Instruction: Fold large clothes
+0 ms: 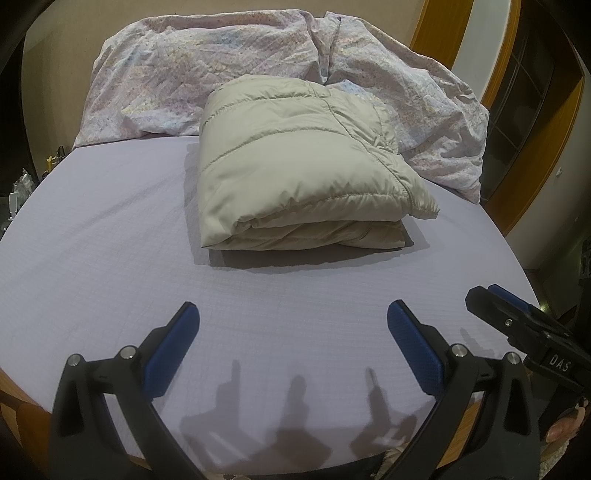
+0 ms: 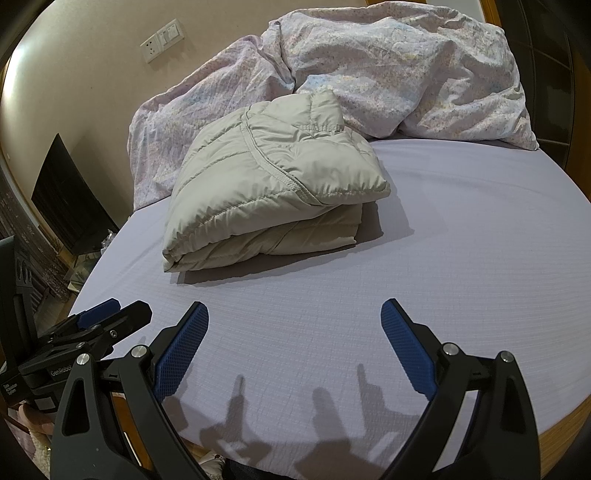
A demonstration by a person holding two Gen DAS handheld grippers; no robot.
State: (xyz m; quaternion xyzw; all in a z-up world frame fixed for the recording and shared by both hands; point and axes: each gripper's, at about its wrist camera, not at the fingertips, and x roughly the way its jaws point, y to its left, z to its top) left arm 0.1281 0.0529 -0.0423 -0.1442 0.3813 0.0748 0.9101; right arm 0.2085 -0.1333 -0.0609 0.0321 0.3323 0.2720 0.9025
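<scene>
A beige quilted puffer jacket [image 1: 295, 162] lies folded into a thick rectangular bundle on the lilac bed sheet [image 1: 110, 236]. It also shows in the right wrist view [image 2: 273, 184]. My left gripper [image 1: 291, 317] is open and empty, held over the sheet near the bed's front edge, well short of the jacket. My right gripper [image 2: 295, 317] is open and empty too, beside the left one. The right gripper's fingers [image 1: 491, 299] show at the right of the left wrist view, and the left gripper's fingers [image 2: 110, 314] show at the left of the right wrist view.
A crumpled floral duvet [image 1: 207, 70] is heaped behind the jacket along the wall, also in the right wrist view [image 2: 406, 74]. A wooden bed frame edge [image 2: 565, 424] runs along the front. A dark cabinet [image 2: 70, 199] stands at the left, a wooden door frame [image 1: 439, 29] at the right.
</scene>
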